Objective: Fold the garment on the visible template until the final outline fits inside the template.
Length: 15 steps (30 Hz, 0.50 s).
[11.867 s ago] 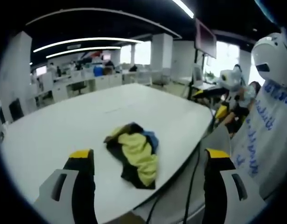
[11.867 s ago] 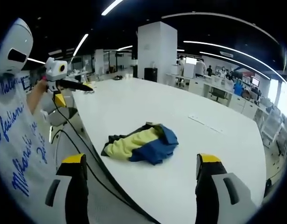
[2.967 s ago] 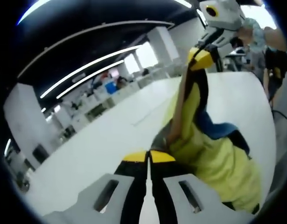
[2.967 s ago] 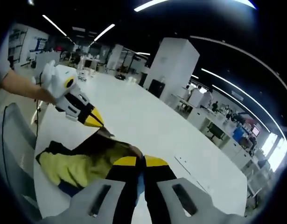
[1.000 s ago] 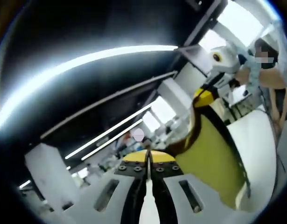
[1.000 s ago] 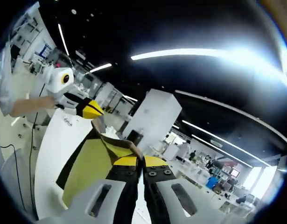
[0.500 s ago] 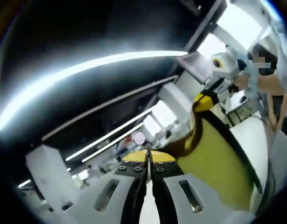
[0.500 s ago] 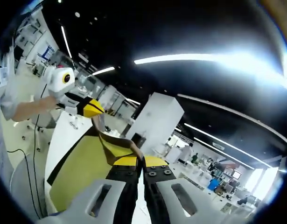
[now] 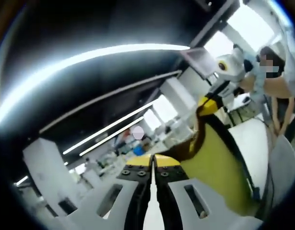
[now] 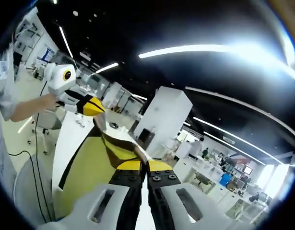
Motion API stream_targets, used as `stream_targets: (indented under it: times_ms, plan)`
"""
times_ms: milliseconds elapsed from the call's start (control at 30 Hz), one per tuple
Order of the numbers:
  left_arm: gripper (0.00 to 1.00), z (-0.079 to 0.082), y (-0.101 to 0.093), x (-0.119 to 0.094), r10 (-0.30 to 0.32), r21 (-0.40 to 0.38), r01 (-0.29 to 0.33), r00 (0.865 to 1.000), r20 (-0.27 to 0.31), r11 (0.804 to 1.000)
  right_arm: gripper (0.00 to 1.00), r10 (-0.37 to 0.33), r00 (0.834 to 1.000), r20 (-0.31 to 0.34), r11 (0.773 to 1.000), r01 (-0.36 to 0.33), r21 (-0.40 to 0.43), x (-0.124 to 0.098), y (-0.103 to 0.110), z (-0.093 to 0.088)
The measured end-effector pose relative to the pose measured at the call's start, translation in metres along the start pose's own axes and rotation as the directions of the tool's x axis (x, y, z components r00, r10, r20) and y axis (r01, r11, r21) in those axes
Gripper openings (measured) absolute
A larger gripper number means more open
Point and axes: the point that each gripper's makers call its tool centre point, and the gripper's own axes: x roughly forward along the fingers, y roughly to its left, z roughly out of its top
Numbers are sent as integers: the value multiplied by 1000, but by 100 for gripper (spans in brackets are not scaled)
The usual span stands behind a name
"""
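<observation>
left gripper point(image 9: 152, 165): jaws pinched tight on garment point(image 9: 219, 167) edge; camera tilted up at ceiling lights
right gripper point(image 10: 146, 168): jaws likewise clamped on garment point(image 10: 92, 165); seen from the left view at point(image 9: 205, 104)
garment: was a crumpled heap on table point(image 10: 65, 139); now lifted and stretched between both grippers, yellow panel hanging flat over the table
change: little shift over the last second; spread holding
meaning: opened out, ready to lay flat; no fold made yet
template: cannot see any
</observation>
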Motion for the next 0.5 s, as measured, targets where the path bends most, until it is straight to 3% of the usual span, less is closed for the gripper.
stream_targets:
  times_ms: [500]
  plan:
    - [0,-54,2,33,-33,-60,28,996,-83,998,3,33,997,-75,997,-28,74,28,-7,-54]
